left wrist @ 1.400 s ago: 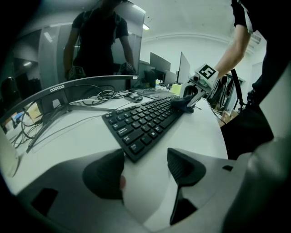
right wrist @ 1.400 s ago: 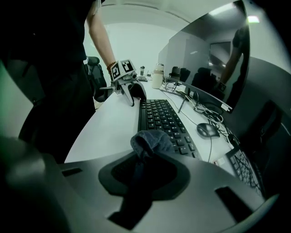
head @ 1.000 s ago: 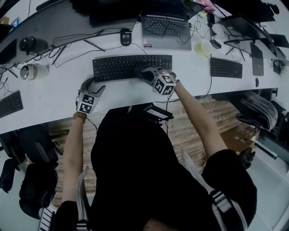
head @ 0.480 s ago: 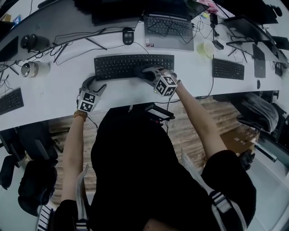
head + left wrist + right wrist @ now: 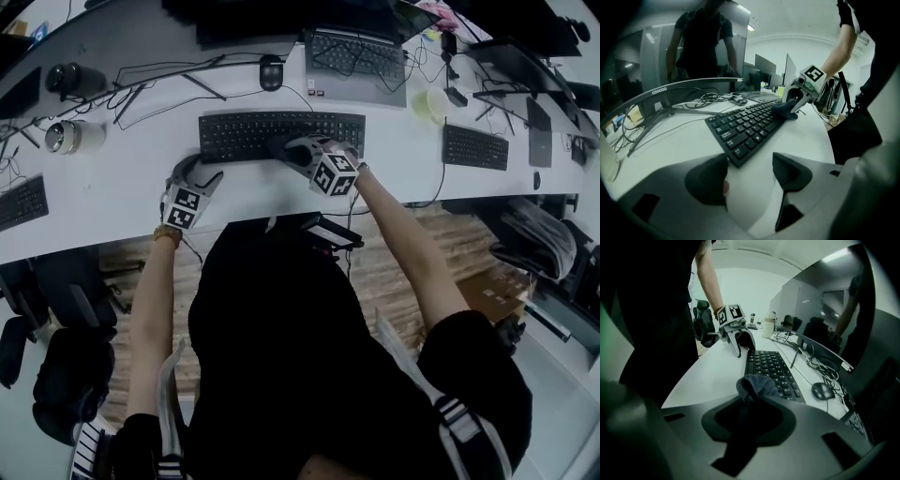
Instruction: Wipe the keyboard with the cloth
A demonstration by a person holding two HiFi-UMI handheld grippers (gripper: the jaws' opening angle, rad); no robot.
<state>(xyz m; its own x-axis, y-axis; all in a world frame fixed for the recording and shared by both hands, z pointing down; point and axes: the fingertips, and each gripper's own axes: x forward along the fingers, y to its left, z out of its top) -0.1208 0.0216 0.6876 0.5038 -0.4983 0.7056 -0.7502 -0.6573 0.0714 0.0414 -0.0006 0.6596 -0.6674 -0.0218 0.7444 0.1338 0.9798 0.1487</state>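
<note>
**A:** Leftward along the keys is where the right claw (image 5: pixel 291 152) has been carried since the earlier head view. The left claw (image 5: pixel 197 174) has been kept where it was.

**B:** How is the keyboard (image 5: pixel 239 137) laid?

**A:** In the head view it is seen on the worktop (image 5: pixel 112 192), its long axis parallel to the front edge. The cloth (image 5: pixel 278 147) is held down about midway along it. The left half of the keys lies between the two claws.

**B:** What is added by the left gripper view?

**A:** The left claw's jaws are shown wide apart, with only bare worktop between them. The keyboard's near left corner is seen just ahead of them. Farther along, the cloth is seen bunched under the right claw's tip, touching the keys by the near edge. That contact cannot be made out from above.

**B:** And by the right gripper view?

**A:** The grip itself is shown there. The jaws are closed on the cloth, and a wad of it bulges out ahead. The keyboard is seen running away towards the left claw at its far end.

**B:** So the next stroke?

**A:** It would probably be made along the long axis, leftward, by the right hand, since the cloth is held there alone.
</note>
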